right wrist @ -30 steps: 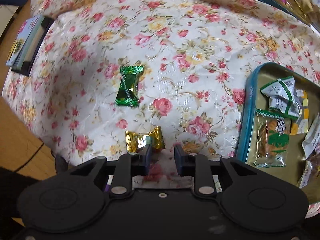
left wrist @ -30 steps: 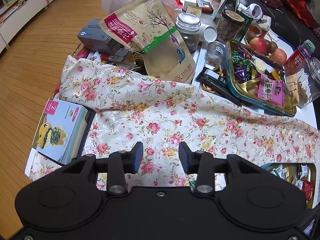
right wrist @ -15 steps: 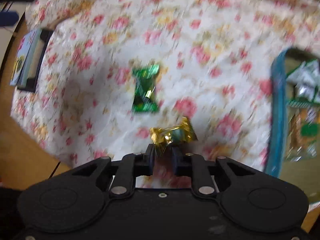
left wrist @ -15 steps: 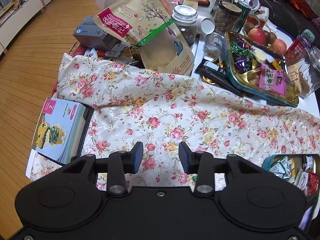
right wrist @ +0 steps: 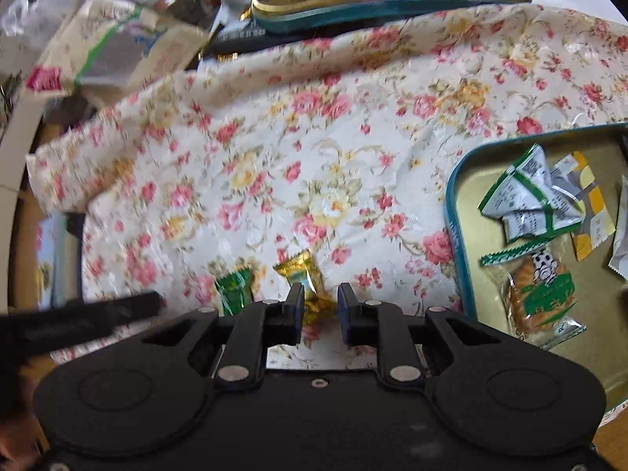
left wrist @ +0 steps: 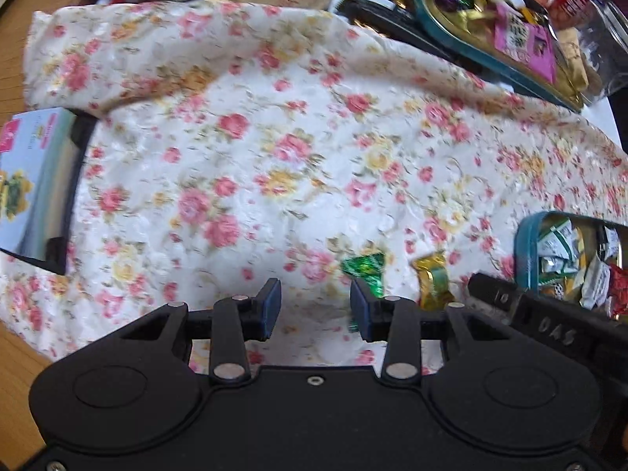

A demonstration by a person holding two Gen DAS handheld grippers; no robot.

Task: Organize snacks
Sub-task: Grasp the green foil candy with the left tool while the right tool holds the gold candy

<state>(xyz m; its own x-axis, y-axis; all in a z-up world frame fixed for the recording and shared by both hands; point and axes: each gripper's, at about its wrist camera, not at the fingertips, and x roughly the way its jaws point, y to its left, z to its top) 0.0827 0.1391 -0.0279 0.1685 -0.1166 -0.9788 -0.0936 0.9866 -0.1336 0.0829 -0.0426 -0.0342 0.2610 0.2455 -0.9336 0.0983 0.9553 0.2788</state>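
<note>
A gold-wrapped candy [right wrist: 304,274] sticks out from between the pads of my right gripper [right wrist: 320,301], which is shut on its lower end just above the floral cloth [right wrist: 314,157]. In the left wrist view the same gold candy [left wrist: 431,282] shows beside a black finger of the right gripper. A green-wrapped candy [left wrist: 367,269] lies on the cloth, just past the right fingertip of my left gripper [left wrist: 316,306], which is open with only cloth between its pads. The green candy [right wrist: 233,290] sits left of the gold one.
A teal tin [right wrist: 451,212] with a gold floor holds several snack packets at the right. A larger teal tray of sweets [left wrist: 451,35] stands at the back among jars and bags. A picture box [left wrist: 27,180] lies at the cloth's left edge, above wooden floor.
My right gripper closed on the gold candy, lifted it off the cloth and swung right toward the tin. The left gripper dropped lower over the cloth, bringing both candies into its view.
</note>
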